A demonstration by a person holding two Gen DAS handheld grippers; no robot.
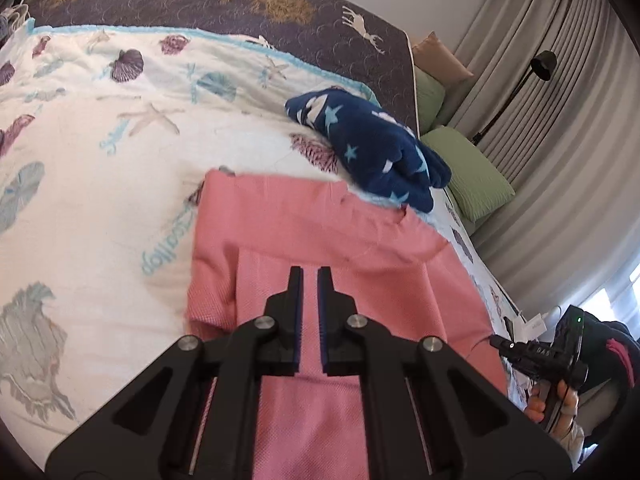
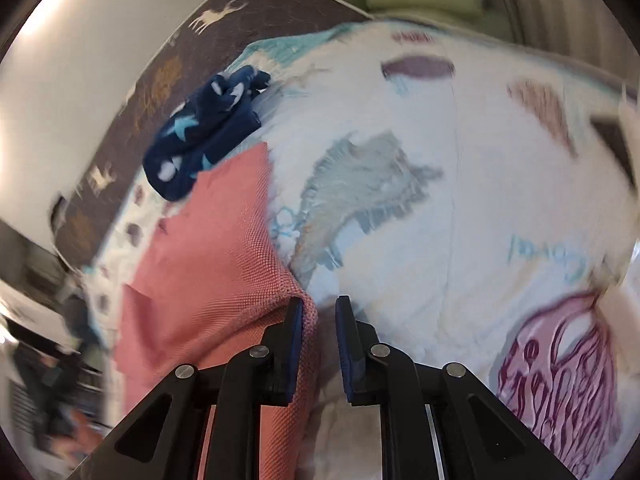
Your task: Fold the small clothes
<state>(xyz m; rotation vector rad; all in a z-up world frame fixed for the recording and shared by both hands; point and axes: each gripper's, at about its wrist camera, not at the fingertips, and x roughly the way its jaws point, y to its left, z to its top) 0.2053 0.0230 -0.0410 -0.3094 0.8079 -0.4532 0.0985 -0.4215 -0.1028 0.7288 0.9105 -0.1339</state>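
Note:
A pink knit garment [image 1: 320, 224] lies on the shell-print bed cover [image 1: 100, 200], part of it folded over. My left gripper [image 1: 314, 276] hovers over its middle with the jaws nearly together and a strip of pink cloth pinched between them. In the right wrist view the same pink garment [image 2: 208, 248] runs to the lower left. My right gripper [image 2: 320, 308] stands at its right corner with a narrow gap. The cloth's edge lies against the left pad and the right pad is apart from it. A hand [image 1: 556, 400] holds that gripper's handle at the garment's right side.
A crumpled navy garment with stars [image 1: 372, 148] [image 2: 200, 136] sits just beyond the pink one. A dark deer-print blanket [image 1: 240, 0] covers the far side of the bed. Green pillows [image 1: 468, 172], a black floor lamp [image 1: 542, 64] and grey curtains [image 1: 560, 140] stand to the right.

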